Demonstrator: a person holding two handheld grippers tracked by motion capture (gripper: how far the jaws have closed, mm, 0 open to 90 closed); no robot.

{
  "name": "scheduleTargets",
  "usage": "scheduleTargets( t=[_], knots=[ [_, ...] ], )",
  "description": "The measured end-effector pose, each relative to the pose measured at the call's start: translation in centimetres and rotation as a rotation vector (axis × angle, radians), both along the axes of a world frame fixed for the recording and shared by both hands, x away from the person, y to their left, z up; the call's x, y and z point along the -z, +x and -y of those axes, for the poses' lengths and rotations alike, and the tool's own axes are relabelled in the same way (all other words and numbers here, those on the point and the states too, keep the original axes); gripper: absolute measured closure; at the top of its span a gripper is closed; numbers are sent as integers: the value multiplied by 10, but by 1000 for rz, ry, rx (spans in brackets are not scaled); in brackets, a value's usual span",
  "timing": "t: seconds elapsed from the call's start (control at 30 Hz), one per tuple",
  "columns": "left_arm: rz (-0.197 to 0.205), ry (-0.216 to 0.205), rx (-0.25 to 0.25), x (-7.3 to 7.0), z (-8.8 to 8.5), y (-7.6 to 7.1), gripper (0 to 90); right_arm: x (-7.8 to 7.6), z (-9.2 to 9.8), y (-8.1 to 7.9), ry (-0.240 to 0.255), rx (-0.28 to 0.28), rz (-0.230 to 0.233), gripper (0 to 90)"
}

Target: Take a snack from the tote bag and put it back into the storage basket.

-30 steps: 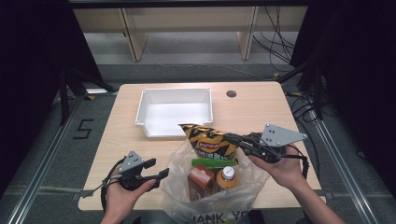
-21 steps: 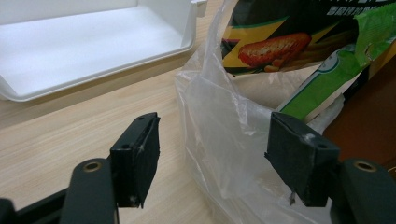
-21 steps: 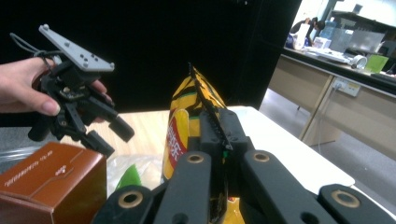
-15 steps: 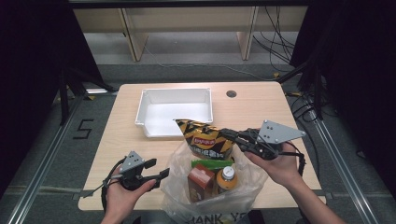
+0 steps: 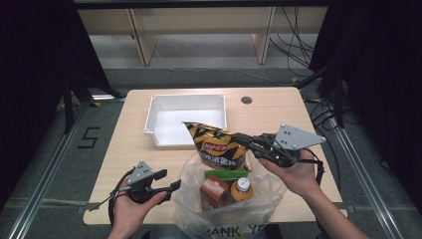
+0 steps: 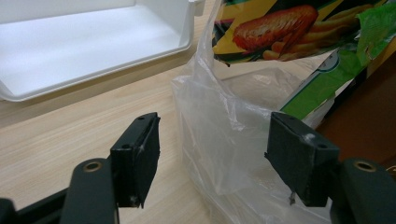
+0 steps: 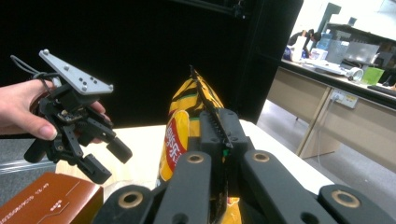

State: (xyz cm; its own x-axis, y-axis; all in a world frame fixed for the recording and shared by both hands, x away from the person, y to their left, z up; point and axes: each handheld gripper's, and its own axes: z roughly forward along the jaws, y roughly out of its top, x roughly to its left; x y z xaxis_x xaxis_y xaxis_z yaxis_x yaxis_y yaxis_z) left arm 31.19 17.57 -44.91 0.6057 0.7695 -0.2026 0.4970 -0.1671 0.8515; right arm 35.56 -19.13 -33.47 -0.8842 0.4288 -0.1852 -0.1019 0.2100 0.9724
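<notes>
Chips bag (image 5: 219, 144) is drifting left toward the white tray (image 5: 164, 130), pinched in the right hand-held gripper (image 5: 244, 141) above the plastic bag (image 5: 226, 214), while the left hand-held gripper (image 5: 171, 181) is waiting open, empty; it should be carrying it level, clearing the rim.

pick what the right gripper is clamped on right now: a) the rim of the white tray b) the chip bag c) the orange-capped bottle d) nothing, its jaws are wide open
b: the right gripper has its jaws pinched shut on the top edge of the chip bag, lifted above the plastic bag; the right gripper view shows the bag's crimped seam between the closed pads.
</notes>
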Motion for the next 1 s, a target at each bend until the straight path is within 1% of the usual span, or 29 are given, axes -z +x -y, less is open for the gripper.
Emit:
scheduleTargets(
  t=[0.07,0.1,0.13,0.17,0.2,0.23,0.33,0.37,0.4,0.43,0.47,0.5,0.53,0.57,0.6,0.63,0.67,0.73,0.77,0.8,0.87,0.9,0.93,0.97,1.0],
  knots=[
    [0,0,0,0,0,0,341,-2,0,0,9,3,8,900],
    [0,-1,0,0,0,0,341,-3,-1,0,15,4,0,900],
    [0,-1,0,0,0,0,341,-5,0,-1,18,20,19,900],
    [0,-1,0,0,0,0,341,-5,0,-1,18,20,19,900],
    [0,-1,0,0,0,0,341,-7,-1,1,21,0,22,900],
    [0,-1,-1,0,0,0,341,-7,-1,0,20,12,19,900],
    [-1,-2,0,0,0,0,342,-8,-2,0,21,13,8,900],
    [-2,0,1,0,0,0,342,-9,-2,1,20,15,36,900],
    [-2,0,1,0,0,0,342,-10,-2,0,28,18,23,900],
    [-2,0,0,0,0,0,342,-10,-2,0,28,13,20,900],
    [-2,0,0,0,0,0,342,-10,-2,0,28,13,20,900],
    [-2,0,1,0,0,0,342,-11,-2,1,31,14,34,900],
    [-2,2,-1,0,0,0,342,-11,-3,0,34,10,19,900],
    [-1,3,-2,0,0,-1,342,-13,-4,-1,44,14,16,900],
    [-1,3,-2,0,0,-1,342,-13,-4,-1,44,14,16,900],
    [-1,8,-2,0,0,-1,342,-15,-4,0,52,18,27,900],
    [-2,7,-2,0,0,-1,342,-15,-4,-1,59,14,14,900],
    [-2,2,2,0,0,0,342,-16,-4,0,59,15,20,900],
    [0,0,0,0,0,0,342,-17,-4,0,56,35,38,900],
    [0,1,-1,0,-1,0,342,-18,-5,0,60,15,19,900],
    [0,3,-4,0,0,0,342,-18,-5,0,64,15,25,900],
    [0,2,-4,0,0,0,342,-19,-5,1,63,19,42,900],
    [0,2,-4,0,0,0,342,-19,-5,1,63,19,42,900],
    [-1,-1,-5,0,0,-1,343,-20,-6,1,62,18,32,900],
    [-1,-1,-5,0,0,-1,342,-20,-6,1,64,16,36,900]
  ],
)
